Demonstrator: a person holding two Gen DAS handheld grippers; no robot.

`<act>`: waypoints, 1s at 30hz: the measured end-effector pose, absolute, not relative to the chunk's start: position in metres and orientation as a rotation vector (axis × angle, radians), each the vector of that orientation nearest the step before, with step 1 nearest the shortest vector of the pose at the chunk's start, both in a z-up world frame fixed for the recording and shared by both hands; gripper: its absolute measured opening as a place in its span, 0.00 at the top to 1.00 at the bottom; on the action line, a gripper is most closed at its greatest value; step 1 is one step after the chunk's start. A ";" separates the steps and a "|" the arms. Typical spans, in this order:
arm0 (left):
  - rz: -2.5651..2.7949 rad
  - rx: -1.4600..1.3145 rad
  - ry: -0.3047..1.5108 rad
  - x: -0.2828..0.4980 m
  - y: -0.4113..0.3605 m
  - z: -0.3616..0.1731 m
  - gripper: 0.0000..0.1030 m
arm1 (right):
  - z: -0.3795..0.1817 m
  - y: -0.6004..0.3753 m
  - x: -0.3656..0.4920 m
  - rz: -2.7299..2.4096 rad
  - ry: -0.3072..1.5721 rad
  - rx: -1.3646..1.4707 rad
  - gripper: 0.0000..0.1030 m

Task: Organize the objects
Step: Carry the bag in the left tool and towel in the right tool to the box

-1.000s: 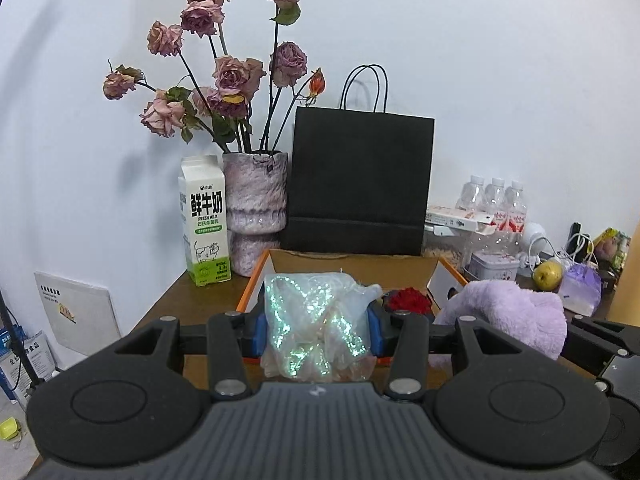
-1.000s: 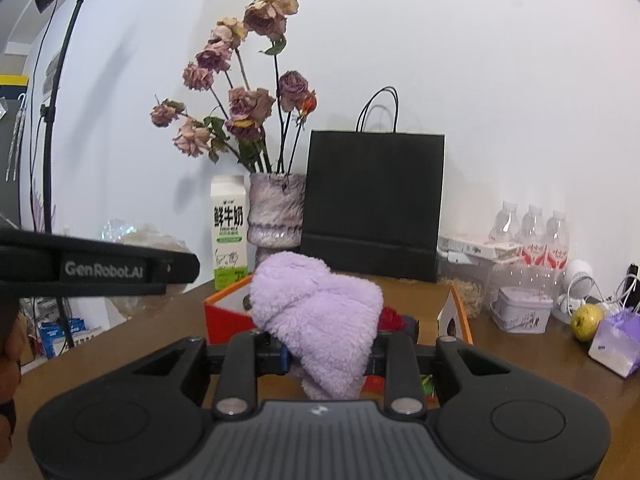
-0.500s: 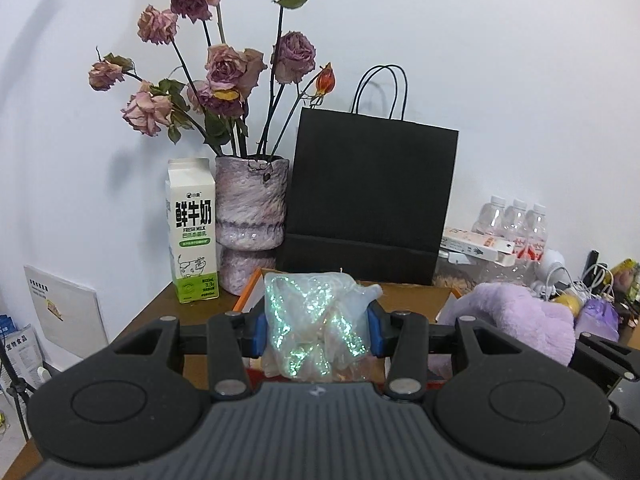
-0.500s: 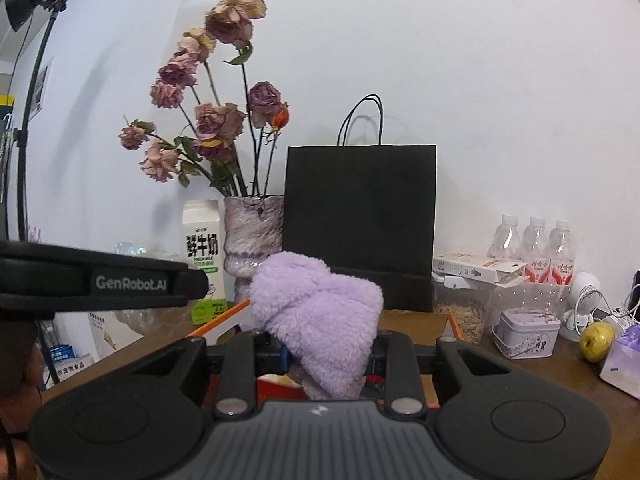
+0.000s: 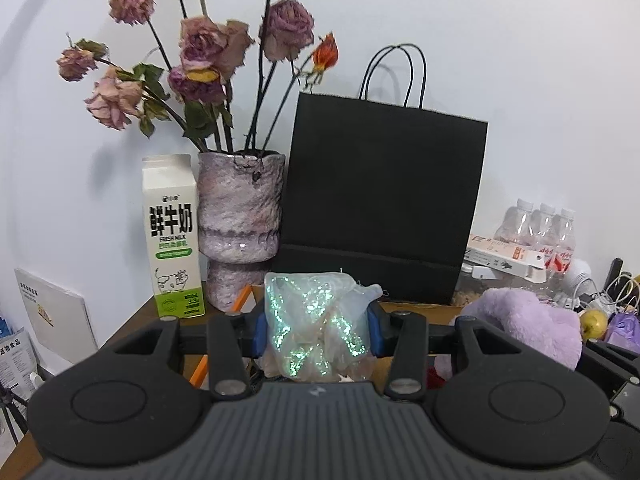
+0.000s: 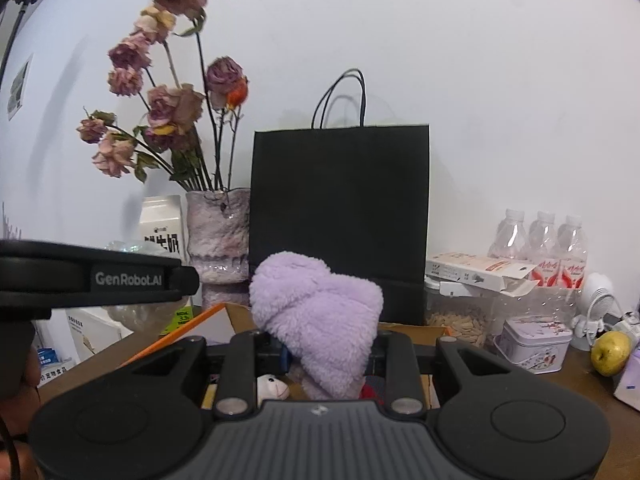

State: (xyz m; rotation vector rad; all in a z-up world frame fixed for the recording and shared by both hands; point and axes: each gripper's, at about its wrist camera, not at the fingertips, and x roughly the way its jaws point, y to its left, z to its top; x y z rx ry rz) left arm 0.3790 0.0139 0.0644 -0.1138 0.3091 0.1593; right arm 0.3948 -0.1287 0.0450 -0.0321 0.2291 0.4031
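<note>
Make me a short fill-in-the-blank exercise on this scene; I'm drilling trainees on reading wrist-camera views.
1. The left gripper is shut on a crinkled iridescent ____ bag.
2. The right gripper is shut on a fluffy plush item coloured ____.
3. The milk carton stands directly beside the ____ of dried roses.
4. The paper bag against the wall is ____.

Missing words: plastic; purple; vase; black

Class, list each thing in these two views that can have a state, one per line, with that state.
Left tool: shut on glitter bag.
Right tool: shut on purple plush.
Black bag: upright, at the wall.
Milk carton: upright, closed.
Vase: upright, holding wilted roses.
Orange box: open.
</note>
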 end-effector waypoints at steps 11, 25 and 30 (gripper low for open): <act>0.189 -0.091 0.364 0.431 0.024 0.045 0.55 | 0.030 -0.124 0.451 0.381 0.301 -0.042 0.75; 0.199 -0.053 0.414 0.465 0.031 0.028 0.51 | 0.016 -0.125 0.484 0.361 0.395 -0.039 0.67; 0.201 -0.032 0.405 0.464 0.032 0.026 0.00 | 0.014 -0.127 0.485 0.345 0.421 -0.046 0.34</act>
